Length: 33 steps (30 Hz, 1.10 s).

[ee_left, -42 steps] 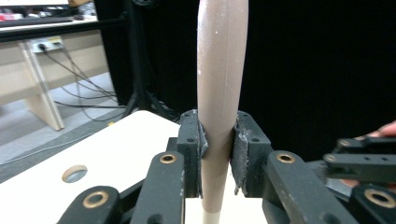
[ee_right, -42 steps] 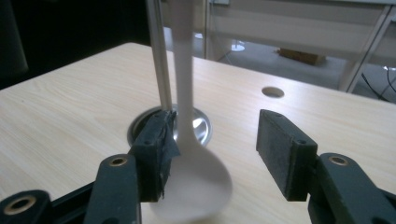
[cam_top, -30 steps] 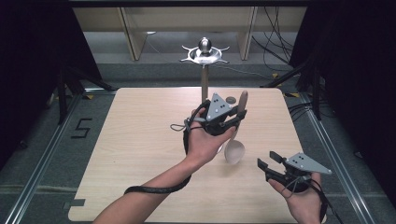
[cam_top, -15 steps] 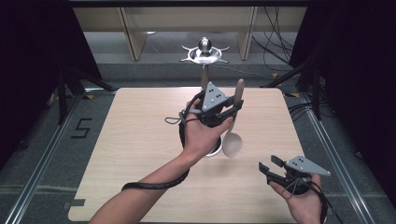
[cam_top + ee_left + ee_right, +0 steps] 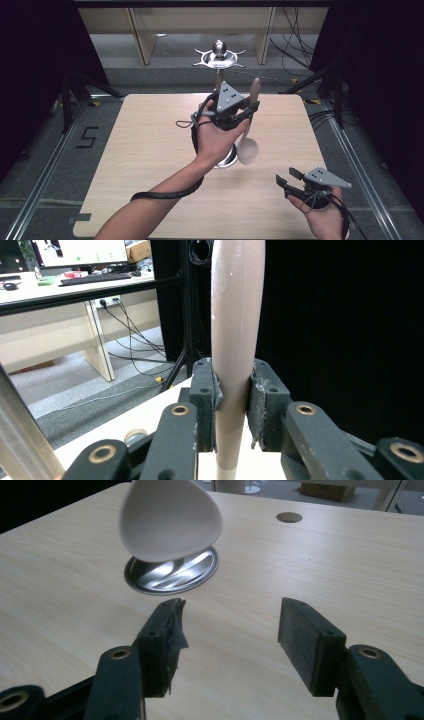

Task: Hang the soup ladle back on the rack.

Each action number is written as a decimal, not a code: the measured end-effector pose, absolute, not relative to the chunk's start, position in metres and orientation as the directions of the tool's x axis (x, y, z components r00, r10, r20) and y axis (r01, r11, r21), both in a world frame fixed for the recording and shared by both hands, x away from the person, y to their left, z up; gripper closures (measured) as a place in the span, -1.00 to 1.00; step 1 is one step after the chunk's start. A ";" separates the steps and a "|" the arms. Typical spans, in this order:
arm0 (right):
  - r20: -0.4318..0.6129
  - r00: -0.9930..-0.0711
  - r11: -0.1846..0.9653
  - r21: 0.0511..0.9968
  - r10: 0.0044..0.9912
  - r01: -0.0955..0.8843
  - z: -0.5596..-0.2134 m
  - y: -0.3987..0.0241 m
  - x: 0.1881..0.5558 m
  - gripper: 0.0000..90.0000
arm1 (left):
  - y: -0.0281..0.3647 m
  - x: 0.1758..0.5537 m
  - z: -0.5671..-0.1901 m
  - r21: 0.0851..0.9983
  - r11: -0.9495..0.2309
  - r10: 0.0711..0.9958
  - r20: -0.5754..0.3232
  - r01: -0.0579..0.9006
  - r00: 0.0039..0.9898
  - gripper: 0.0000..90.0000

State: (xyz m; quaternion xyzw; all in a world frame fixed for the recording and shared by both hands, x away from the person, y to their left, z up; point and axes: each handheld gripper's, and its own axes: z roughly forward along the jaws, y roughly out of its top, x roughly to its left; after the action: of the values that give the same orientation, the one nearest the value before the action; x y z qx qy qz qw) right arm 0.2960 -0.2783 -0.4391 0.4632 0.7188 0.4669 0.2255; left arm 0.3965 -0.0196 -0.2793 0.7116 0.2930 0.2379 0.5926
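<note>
— Across the whole scene, what lies under you?

— Under me spreads the pale wooden table (image 5: 150, 150), the biggest thing around. Beyond its far edge a metal stand (image 5: 219, 56) with a round knob rises from the floor.

— And on the table itself?

— Near the middle sits a round metal dish (image 5: 172, 570), shiny inside. Farther off in the right gripper view there is a small round hole (image 5: 289, 517) in the tabletop.

— What are you holding?

— With my left gripper (image 5: 245, 111), raised over the middle of the table, I have a spoon (image 5: 248, 145). My left fingers (image 5: 204, 400) are clamped on its brownish handle from both sides, and the handle stands upright between them, running up past the top of the left gripper view. The white bowl of the spoon hangs at the lower end, just above the metal dish and apart from it.

— And your other side?

— My right gripper (image 5: 286, 181) is low at the near right corner of the table, held in my hand (image 5: 322, 215). Its fingers (image 5: 310, 645) stand well apart with nothing between them, pointing toward the dish and the spoon bowl.
</note>
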 end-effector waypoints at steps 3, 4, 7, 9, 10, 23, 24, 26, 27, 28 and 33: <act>0.106 -0.475 0.139 0.881 0.874 0.453 -0.439 -0.278 0.296 -0.03 | -0.019 0.398 -0.277 0.983 -0.122 0.704 -0.011 0.136 0.710 0.65; 0.099 -0.474 0.144 0.882 0.875 0.450 -0.440 -0.278 0.297 -0.03 | -0.019 0.398 -0.275 0.984 -0.121 0.707 -0.010 0.135 0.707 0.65; 0.097 -0.478 0.146 0.882 0.873 0.447 -0.439 -0.278 0.297 -0.03 | -0.018 0.400 -0.273 0.984 -0.118 0.715 -0.008 0.133 0.699 0.65; 0.101 -0.475 0.142 0.882 0.874 0.450 -0.439 -0.278 0.297 -0.03 | -0.018 0.400 -0.271 0.984 -0.115 0.720 -0.010 0.134 0.694 0.65; 0.099 -0.476 0.144 0.882 0.874 0.448 -0.439 -0.278 0.297 -0.03 | -0.017 0.401 -0.270 0.984 -0.115 0.722 -0.010 0.134 0.691 0.65; 0.100 -0.475 0.151 0.873 0.875 0.463 -0.439 -0.278 0.296 -0.04 | -0.016 0.405 -0.263 0.984 -0.105 0.742 -0.020 0.145 0.670 0.65; 0.091 -0.479 0.158 0.876 0.873 0.456 -0.439 -0.278 0.296 -0.04 | -0.016 0.405 -0.263 0.984 -0.104 0.744 -0.020 0.146 0.668 0.65; 0.077 -0.484 0.169 0.879 0.872 0.445 -0.439 -0.279 0.297 -0.04 | -0.015 0.406 -0.262 0.984 -0.105 0.748 -0.019 0.146 0.663 0.65; 0.078 -0.483 0.168 0.879 0.872 0.446 -0.439 -0.279 0.297 -0.04 | -0.015 0.406 -0.262 0.984 -0.102 0.750 -0.021 0.148 0.661 0.65; 0.078 -0.483 0.169 0.879 0.872 0.446 -0.439 -0.279 0.297 -0.04 | -0.015 0.407 -0.262 0.984 -0.103 0.752 -0.020 0.147 0.659 0.65; 0.092 -0.483 0.161 0.875 0.871 0.457 -0.440 -0.278 0.297 -0.04 | -0.013 0.408 -0.260 0.984 -0.098 0.761 -0.024 0.151 0.648 0.65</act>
State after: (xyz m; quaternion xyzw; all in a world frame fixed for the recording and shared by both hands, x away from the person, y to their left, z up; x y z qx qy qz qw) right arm 0.2967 -0.2781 -0.4395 0.4560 0.7278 0.4602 0.2249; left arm 0.4085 -0.0133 -0.2599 0.6939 0.3288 0.2603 0.5854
